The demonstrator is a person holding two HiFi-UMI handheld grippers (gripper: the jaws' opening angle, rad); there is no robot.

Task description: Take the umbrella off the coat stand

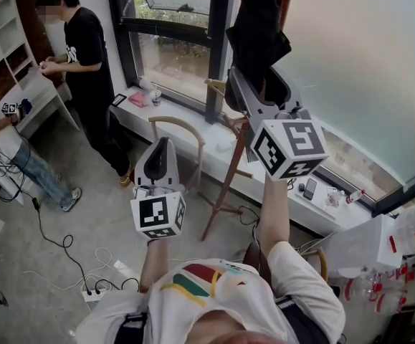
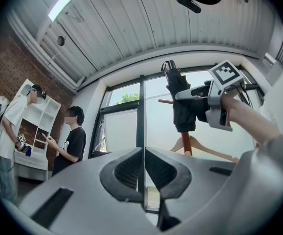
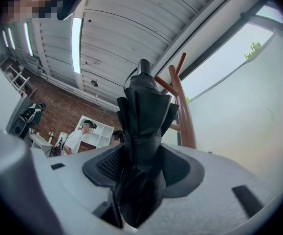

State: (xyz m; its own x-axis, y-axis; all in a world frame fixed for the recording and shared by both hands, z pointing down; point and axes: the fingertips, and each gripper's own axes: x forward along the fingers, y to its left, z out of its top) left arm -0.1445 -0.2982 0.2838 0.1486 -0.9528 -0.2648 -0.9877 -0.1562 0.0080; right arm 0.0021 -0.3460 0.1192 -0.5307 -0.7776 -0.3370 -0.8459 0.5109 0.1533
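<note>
A black folded umbrella [image 1: 254,31] stands upright beside the top of the brown wooden coat stand [image 1: 229,170]. My right gripper [image 1: 261,81] is raised and shut on the umbrella's lower part. In the right gripper view the umbrella [image 3: 143,121] fills the gap between the pads [image 3: 109,165], and the stand's pole and pegs [image 3: 183,106] rise just behind it. The left gripper view shows the umbrella [image 2: 183,106] in the right gripper [image 2: 200,94], above the stand [image 2: 186,143]. My left gripper [image 1: 160,149] hangs lower and to the left, shut with nothing in it [image 2: 143,168].
Two people stand at the far left by a white shelf unit [image 1: 6,56]. A window sill [image 1: 193,131] with cups runs behind the stand. Cables and a power strip [image 1: 92,292] lie on the floor. Bottles [image 1: 379,285] crowd a table at the right.
</note>
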